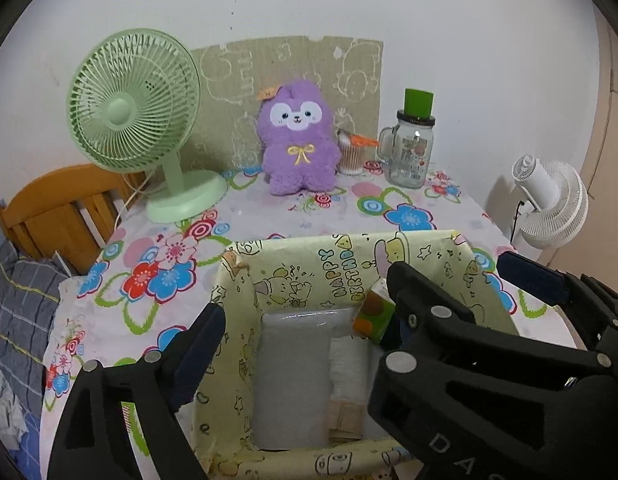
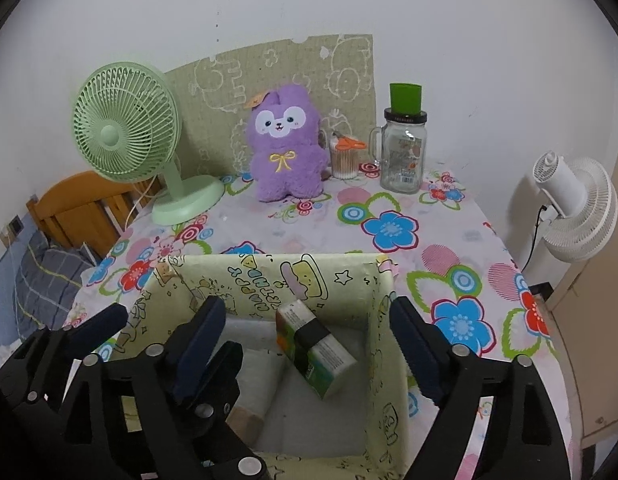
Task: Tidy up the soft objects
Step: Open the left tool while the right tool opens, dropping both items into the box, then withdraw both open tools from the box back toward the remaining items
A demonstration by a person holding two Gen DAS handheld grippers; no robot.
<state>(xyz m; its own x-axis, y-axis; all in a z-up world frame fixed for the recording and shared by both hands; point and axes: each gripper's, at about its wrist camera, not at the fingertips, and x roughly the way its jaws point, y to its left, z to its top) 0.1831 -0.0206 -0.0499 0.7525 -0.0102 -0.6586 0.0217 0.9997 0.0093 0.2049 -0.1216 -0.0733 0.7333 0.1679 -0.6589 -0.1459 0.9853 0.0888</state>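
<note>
Your left gripper (image 1: 305, 316) and right gripper (image 2: 309, 320) both gape wide, empty, over the yellow box (image 2: 383, 344); the green tissue pack (image 2: 315, 350) lies tilted inside it.

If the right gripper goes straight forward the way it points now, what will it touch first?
Most likely the tissue pack, lying tilted inside the box between the open fingers of the right gripper. Depth is unclear; it might meet the box's far wall instead.
</note>
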